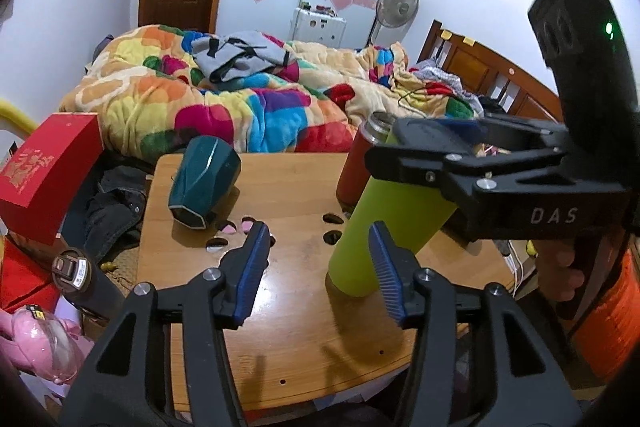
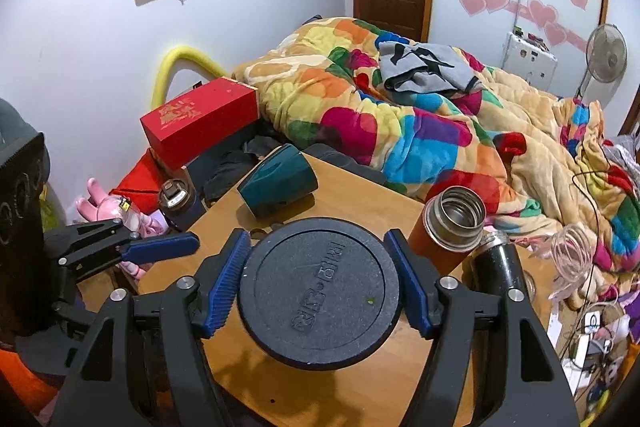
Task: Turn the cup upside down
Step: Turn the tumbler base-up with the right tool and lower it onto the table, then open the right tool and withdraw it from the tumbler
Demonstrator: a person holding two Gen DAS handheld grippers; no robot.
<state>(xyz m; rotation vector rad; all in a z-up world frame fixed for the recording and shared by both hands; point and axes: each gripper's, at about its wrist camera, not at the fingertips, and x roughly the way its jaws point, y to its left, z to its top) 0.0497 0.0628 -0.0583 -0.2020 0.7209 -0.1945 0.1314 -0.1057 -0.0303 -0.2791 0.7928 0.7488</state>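
A lime green cup (image 1: 384, 227) stands tilted on the wooden table (image 1: 288, 343). My right gripper (image 1: 420, 143) is shut on its upper end; in the right wrist view the cup's black round end cap (image 2: 320, 291) fills the space between the blue pads of my right gripper (image 2: 320, 287). My left gripper (image 1: 316, 271) is open and empty, just in front of the green cup, its right pad near the cup's lower end. It also shows at the left of the right wrist view (image 2: 160, 247).
A dark teal faceted cup (image 1: 204, 183) lies on its side at the table's far left. A red-orange flask (image 2: 452, 231) with an open steel mouth and a black bottle (image 2: 500, 267) stand at the far right. A red box (image 1: 48, 171) and a bed with a colourful quilt (image 1: 240, 107) lie beyond.
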